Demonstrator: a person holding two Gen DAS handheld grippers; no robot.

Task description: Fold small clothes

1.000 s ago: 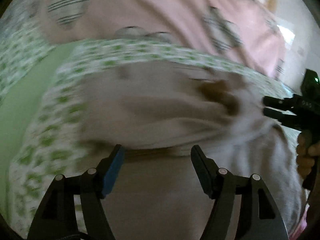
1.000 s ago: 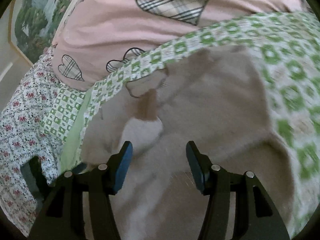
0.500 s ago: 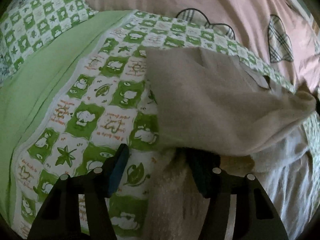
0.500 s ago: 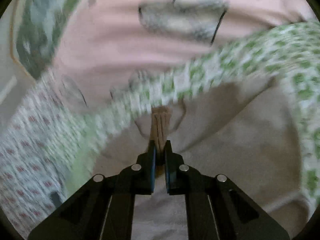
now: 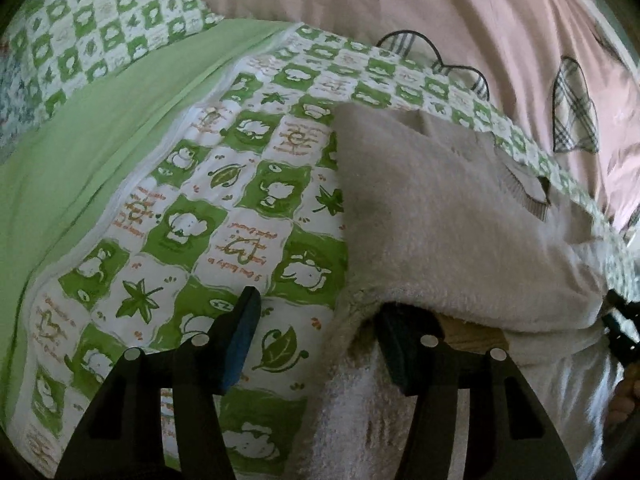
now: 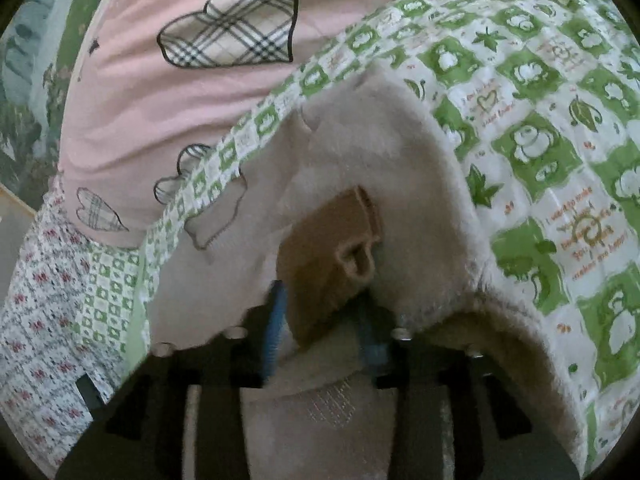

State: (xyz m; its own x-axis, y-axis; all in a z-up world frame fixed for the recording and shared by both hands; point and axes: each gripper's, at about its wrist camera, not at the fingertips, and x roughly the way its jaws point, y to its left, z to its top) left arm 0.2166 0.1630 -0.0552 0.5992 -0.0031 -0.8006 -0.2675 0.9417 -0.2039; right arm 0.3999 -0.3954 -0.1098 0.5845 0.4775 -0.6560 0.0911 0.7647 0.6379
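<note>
Under the folded fleece garment (image 5: 452, 216), left tool (image 5: 316, 344) agape; right tool's (image 6: 320, 332) grip blurred, unclear.

Beige fleece garment (image 5: 460, 232) folded over green-checked quilt (image 5: 192, 208)

Both grippers — left gripper (image 5: 316, 336) & right gripper (image 6: 320, 320) — black plastic fingers w/ blue pads, silver screws.

Green-checked bedspread (image 5: 240, 200), beige fleece garment (image 5: 440, 220)
</note>
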